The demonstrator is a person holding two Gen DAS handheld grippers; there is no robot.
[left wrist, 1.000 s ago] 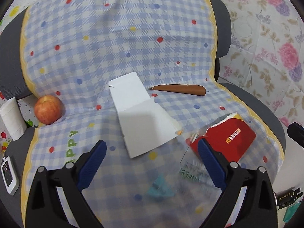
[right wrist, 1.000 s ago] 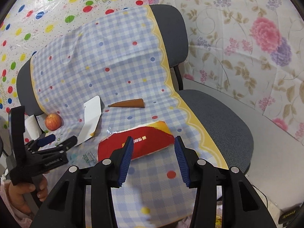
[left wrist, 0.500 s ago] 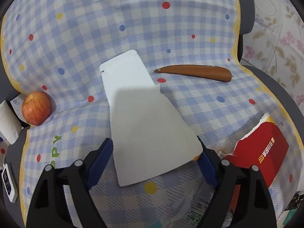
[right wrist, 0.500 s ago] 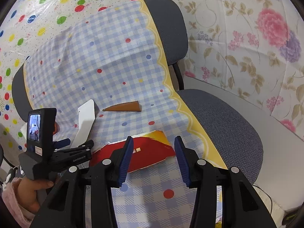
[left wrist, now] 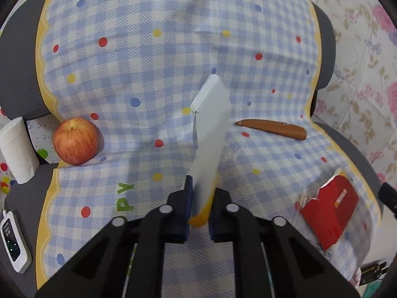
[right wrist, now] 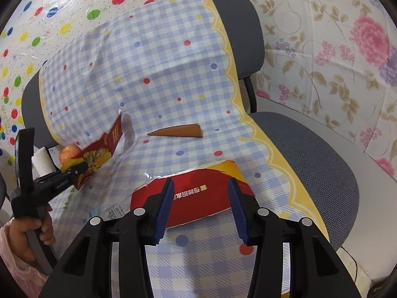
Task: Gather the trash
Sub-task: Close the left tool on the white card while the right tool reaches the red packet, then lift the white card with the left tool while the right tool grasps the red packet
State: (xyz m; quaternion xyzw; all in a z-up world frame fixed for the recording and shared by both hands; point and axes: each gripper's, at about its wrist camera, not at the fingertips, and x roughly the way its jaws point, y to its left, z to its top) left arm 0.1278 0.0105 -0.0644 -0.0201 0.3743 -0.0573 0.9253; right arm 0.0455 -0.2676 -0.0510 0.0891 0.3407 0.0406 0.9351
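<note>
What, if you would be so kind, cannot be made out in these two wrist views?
- Left gripper: its fingers cover the lower end of the flattened carton it pinches.
- Red carton, right wrist view: the fingers of the right gripper hide its near edge; its print is too small to read.
- White device, left wrist view: cut off by the edge.
</note>
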